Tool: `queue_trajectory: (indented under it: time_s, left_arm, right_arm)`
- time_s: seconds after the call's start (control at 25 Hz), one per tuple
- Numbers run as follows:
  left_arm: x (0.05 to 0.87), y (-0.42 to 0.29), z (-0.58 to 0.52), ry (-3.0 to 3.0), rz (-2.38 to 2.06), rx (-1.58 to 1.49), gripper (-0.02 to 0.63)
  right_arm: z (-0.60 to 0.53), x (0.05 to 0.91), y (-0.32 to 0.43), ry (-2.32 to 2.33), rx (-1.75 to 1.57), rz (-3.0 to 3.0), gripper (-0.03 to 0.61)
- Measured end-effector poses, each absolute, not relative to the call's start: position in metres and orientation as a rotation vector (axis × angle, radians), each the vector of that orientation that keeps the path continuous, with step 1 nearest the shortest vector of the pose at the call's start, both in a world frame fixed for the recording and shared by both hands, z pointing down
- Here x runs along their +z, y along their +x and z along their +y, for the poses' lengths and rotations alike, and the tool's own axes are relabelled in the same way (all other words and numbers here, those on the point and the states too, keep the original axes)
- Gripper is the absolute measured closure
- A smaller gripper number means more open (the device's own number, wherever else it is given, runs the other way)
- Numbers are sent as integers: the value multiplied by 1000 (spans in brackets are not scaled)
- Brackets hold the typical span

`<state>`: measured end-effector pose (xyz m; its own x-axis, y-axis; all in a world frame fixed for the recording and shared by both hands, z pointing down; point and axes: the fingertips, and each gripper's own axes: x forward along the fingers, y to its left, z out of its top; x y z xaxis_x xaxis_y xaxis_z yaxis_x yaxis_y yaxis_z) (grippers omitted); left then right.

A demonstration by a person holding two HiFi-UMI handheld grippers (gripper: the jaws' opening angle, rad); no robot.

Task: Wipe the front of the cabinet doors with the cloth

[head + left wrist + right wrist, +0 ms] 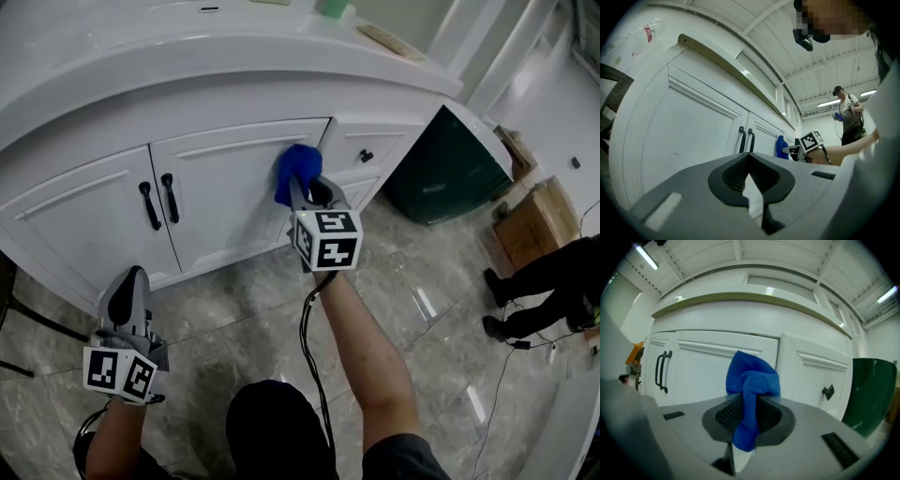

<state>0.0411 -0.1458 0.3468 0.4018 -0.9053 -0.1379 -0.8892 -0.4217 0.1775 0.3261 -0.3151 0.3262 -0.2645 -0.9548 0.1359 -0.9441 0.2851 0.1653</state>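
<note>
Right gripper (302, 190) holds a blue terry cloth (296, 169) up at a white panelled cabinet door (230, 202).
The right fingers (723, 414) are clamped on the cloth's middle. Its bunched top bulges past their tips and a tail hangs below them. The door's upper right corner lies just beyond the tips, though contact cannot be judged. A pair of black bar handles (159, 202) stands left of these fingers and a black drawer knob (367, 156) right of them. The left gripper (128, 298) is held low with its fingers (733, 173) closed together on nothing, and the left-hand door is ahead of them.
</note>
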Motion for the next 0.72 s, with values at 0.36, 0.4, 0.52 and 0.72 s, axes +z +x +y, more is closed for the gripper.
queue_trajectory:
  time_s: [0.36, 0.4, 0.52, 0.72]
  left_arm:
    - [341, 45, -146, 2581, -1623, -344, 614]
    - [339, 42, -146, 2577, -1624, -356, 614]
    - [334, 31, -144, 2565, -1635, -386, 614]
    - [332, 10, -135, 2549, -1639, -406, 614]
  right_arm:
    - [-303, 327, 320, 1760, -45, -2337, 526]
    - [-297, 326, 306, 1735, -43, -2373, 526]
    - [-284, 332, 255, 1653, -7, -2493, 526]
    - [-265, 364, 170, 1451, 72, -2602, 526]
